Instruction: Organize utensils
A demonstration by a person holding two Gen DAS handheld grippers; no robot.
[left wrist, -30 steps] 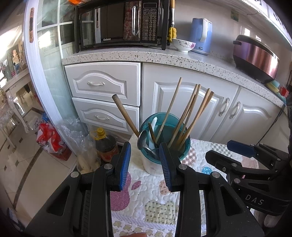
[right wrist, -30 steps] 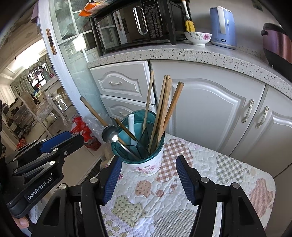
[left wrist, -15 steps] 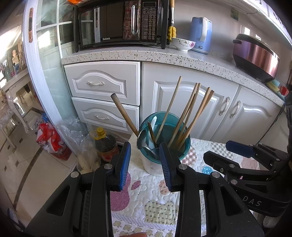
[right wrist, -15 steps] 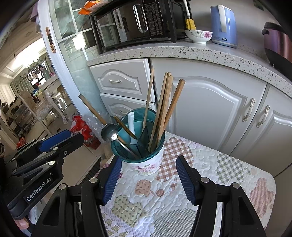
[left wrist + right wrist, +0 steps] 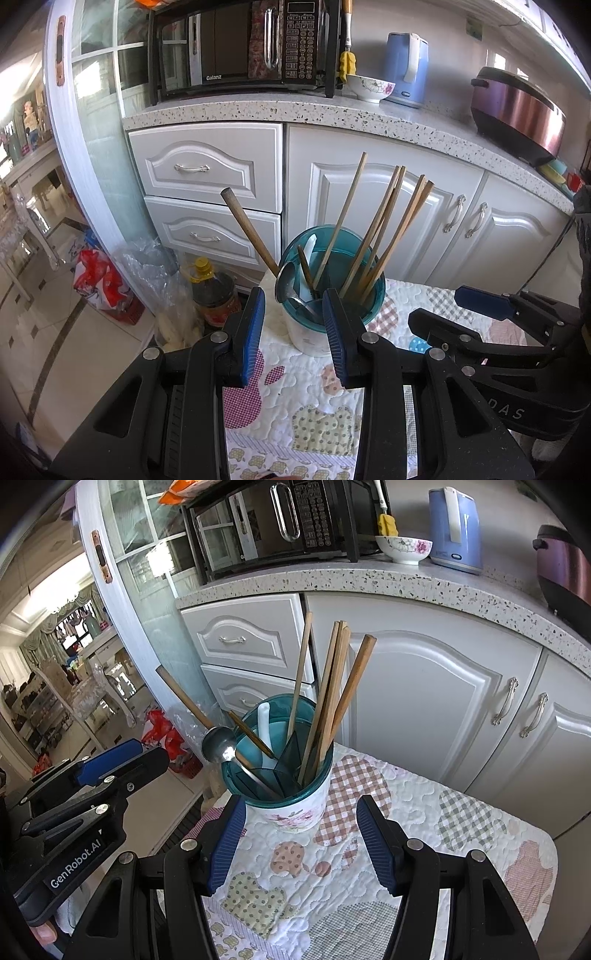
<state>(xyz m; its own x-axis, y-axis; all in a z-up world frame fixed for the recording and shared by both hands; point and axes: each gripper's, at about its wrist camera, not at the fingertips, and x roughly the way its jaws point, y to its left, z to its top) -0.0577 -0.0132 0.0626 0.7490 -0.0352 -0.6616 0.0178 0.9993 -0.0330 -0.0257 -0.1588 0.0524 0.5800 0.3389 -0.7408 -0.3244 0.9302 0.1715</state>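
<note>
- Both my grippers hover at the near edge of the quilted cloth (image 5: 424,812), aimed down at the utensil holder (image 5: 295,812), which stands at the far left of the cloth, close to its edge.
- My left gripper (image 5: 293,332) is spread apart and empty; the holder sits just beyond its blue pads (image 5: 253,332), not between them.
- My right gripper (image 5: 301,842) is released too, jaws wide, nothing in them, the holder just past its fingertips.
- Inside the holder: a bunch of chopsticks (image 5: 332,701) leaning right in one compartment, a metal spoon (image 5: 219,747) tipped over the left rim, a wooden handle (image 5: 249,230) slanting out to the left, and a white spoon (image 5: 266,731) toward the back.
- I see no loose utensils on the cloth in either view.
- My read: everything visible is already in the holder, so the job looks finished or nearly so.
- What might remain is tidying: the spoon and wooden handle lean out untidily, and I can't tell whether each kind sits in its own compartment.
</note>
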